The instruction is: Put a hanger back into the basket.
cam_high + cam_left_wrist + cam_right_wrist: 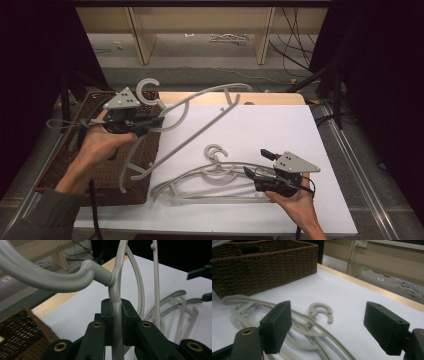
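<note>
The left tool (150,122) is clamped on the neck of a grey hanger (200,117), just below its hook, and holds it tilted above the seam between the basket (65,165) and the white desk (280,130); one hanger arm reaches over the basket. The right tool (257,165) has its jaws spread wide with nothing between them, low over the stack of hangers (200,187) lying flat on the desk near the person's edge.

The step looks like picking the next hanger off the stack. To do it well, aim the right tool at the neck under the top hook (322,311), where a single bar stands clear, rather than at the overlapping arms, where two hangers could be pinched together. How many lie in the stack is hard to tell, perhaps two or three. Come in with one jaw on either side of the neck, close fully, then lift straight up so the arms slide free. Keep the lifted hanger steady and clear of the right hand's path.
</note>
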The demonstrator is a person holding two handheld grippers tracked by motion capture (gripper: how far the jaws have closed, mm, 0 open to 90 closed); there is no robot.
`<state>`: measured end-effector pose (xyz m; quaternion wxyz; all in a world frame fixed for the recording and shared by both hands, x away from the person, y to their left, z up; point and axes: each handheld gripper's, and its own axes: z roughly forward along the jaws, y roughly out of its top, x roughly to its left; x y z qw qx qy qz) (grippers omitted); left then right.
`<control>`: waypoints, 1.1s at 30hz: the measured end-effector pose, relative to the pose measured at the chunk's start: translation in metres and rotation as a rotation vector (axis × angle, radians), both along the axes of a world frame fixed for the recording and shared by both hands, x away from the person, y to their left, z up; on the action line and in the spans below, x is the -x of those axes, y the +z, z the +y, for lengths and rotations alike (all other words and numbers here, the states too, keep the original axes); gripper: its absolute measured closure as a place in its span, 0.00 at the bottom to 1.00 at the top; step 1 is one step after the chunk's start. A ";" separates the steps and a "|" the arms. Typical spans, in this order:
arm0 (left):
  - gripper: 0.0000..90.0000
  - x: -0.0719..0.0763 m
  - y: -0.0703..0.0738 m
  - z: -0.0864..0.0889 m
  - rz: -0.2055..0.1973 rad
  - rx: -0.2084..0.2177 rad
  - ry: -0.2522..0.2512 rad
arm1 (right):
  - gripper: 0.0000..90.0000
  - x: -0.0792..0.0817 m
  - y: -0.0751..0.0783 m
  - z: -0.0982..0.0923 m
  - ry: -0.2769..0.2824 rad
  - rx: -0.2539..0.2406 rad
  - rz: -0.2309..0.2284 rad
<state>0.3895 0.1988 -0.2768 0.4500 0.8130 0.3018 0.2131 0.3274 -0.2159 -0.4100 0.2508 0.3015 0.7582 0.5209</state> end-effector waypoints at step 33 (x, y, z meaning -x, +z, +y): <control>0.91 -0.034 -0.048 0.160 -0.002 0.009 0.364 | 0.24 0.000 -0.013 0.001 0.013 0.038 0.041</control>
